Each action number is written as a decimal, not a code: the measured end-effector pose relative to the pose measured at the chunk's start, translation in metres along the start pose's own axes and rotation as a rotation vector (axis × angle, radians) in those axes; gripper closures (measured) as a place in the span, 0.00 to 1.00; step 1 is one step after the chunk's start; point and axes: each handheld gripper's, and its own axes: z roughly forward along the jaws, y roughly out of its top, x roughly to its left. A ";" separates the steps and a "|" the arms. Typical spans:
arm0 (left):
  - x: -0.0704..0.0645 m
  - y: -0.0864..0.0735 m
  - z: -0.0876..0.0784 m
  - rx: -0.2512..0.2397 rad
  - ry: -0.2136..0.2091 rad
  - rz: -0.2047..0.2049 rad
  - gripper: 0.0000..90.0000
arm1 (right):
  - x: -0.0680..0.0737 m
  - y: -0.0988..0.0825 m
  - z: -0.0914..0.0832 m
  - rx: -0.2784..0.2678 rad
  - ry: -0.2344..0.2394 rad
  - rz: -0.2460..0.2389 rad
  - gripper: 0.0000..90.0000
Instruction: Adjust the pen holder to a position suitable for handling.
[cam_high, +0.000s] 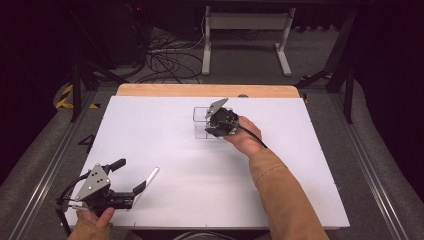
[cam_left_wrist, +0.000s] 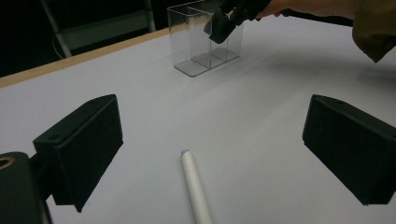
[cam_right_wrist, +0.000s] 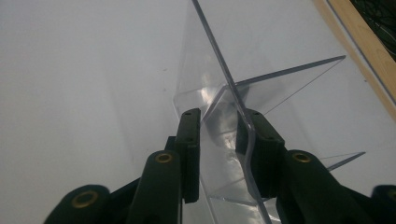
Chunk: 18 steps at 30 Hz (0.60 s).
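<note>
Organizer (cam_right_wrist: 261, 84) wall between right tool (cam_right_wrist: 219, 135) pads.

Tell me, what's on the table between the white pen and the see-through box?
Nothing. In the left gripper view, only bare white table lies between the white pen and the clear box; the high view agrees.

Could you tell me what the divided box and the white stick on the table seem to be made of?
Divided box: probably clear acrylic, glossy; the table shows through its walls. White stick: matte white, perhaps plastic or paper; hard to tell.
</note>
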 end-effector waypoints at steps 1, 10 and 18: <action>0.000 0.000 0.000 -0.001 0.000 0.001 0.06 | 0.000 0.000 -0.001 0.005 0.008 -0.009 0.80; 0.000 0.000 0.001 0.002 -0.001 0.003 0.06 | 0.007 0.002 -0.011 0.024 0.024 -0.083 0.96; -0.001 0.000 0.001 0.002 0.001 0.002 0.06 | 0.016 0.003 -0.032 -0.003 0.115 -0.096 0.97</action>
